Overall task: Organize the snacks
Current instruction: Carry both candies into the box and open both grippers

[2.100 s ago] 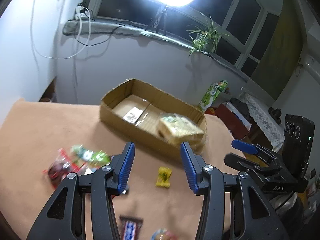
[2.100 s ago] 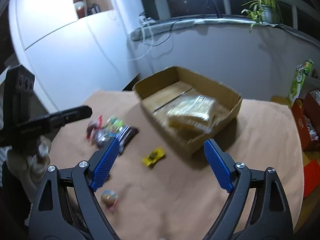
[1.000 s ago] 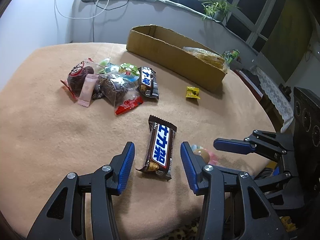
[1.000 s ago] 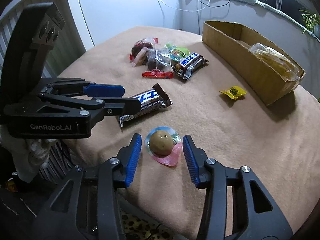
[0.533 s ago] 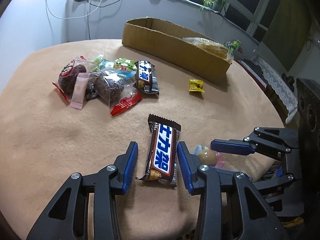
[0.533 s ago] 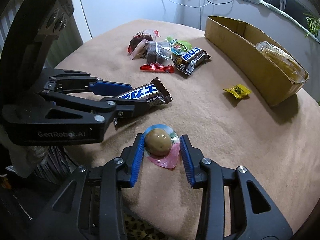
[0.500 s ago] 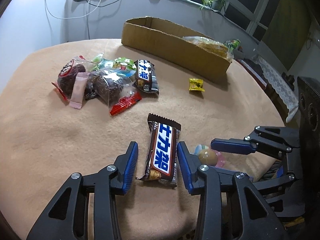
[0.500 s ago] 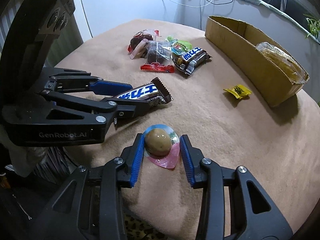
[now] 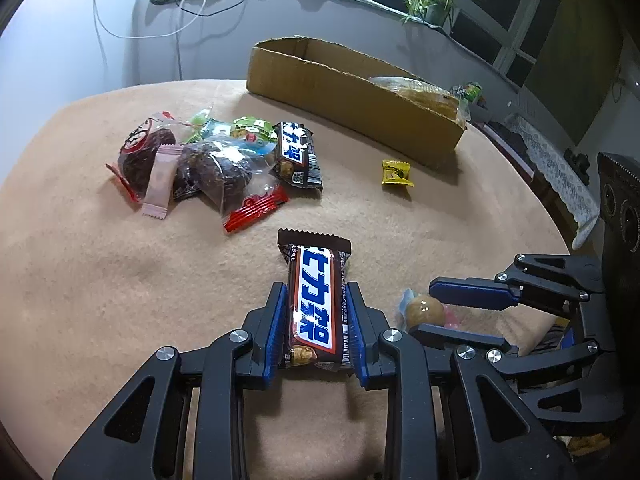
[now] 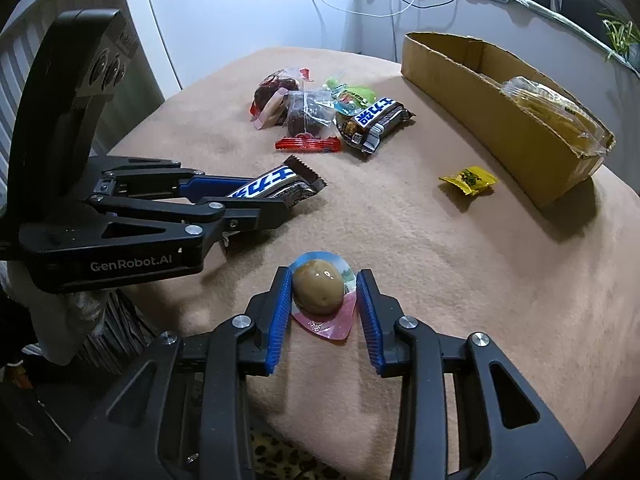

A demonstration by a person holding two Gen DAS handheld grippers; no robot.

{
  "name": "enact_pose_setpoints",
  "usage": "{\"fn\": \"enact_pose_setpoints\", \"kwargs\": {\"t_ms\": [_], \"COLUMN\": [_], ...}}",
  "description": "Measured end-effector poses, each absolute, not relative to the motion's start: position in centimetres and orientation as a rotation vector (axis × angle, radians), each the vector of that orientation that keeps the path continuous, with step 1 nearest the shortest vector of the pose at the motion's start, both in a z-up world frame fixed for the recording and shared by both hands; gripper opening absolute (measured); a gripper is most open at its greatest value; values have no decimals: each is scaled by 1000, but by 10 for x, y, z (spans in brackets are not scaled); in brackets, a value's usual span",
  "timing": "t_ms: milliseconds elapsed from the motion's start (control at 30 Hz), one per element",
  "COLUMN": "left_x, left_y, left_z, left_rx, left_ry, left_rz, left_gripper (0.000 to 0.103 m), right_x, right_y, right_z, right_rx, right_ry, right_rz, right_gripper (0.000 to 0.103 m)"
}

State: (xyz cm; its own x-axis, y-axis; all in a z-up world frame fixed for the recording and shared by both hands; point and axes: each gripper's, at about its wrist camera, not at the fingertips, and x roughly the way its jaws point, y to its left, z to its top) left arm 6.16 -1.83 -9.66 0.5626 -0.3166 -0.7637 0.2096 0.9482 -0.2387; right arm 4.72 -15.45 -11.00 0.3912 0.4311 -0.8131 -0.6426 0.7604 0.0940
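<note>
My left gripper (image 9: 316,320) is shut on a brown chocolate bar (image 9: 316,300) with blue and white lettering, low over the tan tablecloth; it also shows in the right wrist view (image 10: 276,188). My right gripper (image 10: 322,292) has its jaws close around a packaged braised egg (image 10: 319,293) in a clear and pink wrapper, with a small gap on the right side. The egg shows in the left wrist view (image 9: 425,311) between the right gripper's fingers (image 9: 472,292). A cardboard box (image 9: 352,92) at the far side holds a wrapped bread pack (image 10: 548,108).
A heap of snacks (image 9: 216,160) lies left of centre: dark cakes in clear bags, a pink sachet, a red strip, green packets and a second chocolate bar (image 9: 298,154). A small yellow candy (image 9: 396,172) lies in front of the box. The table edge is just below both grippers.
Both grippers came down from facing the box to the near table edge. The left jaws closed onto the chocolate bar. The right jaws narrowed around the egg.
</note>
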Motion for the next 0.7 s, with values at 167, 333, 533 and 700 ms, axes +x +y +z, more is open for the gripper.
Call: {"fn": "enact_pose_setpoints", "kwargs": {"t_ms": [167,333,533,700], "left_x": [60,60,60,68], "left_y": [-15,-10,-8,-8], "left_z": [-97,-96,-87,-72], "left_rx": [-141,-172,-181,-194], "left_ry": [920,918,898,865], "left_rz": [-306,-303,-302,-314], "left_gripper": [27,27,27,27], "right_x": [44,42,48,61], "right_y": [-153,-157,-166,-174], "right_z": [-111,-101,-80,-60], "right_rx": [-269,-254,-227,-220], "right_ry": [941,915,871,829], "right_rz": [691,683,659,636], "right_gripper": [35,34,34,34]}}
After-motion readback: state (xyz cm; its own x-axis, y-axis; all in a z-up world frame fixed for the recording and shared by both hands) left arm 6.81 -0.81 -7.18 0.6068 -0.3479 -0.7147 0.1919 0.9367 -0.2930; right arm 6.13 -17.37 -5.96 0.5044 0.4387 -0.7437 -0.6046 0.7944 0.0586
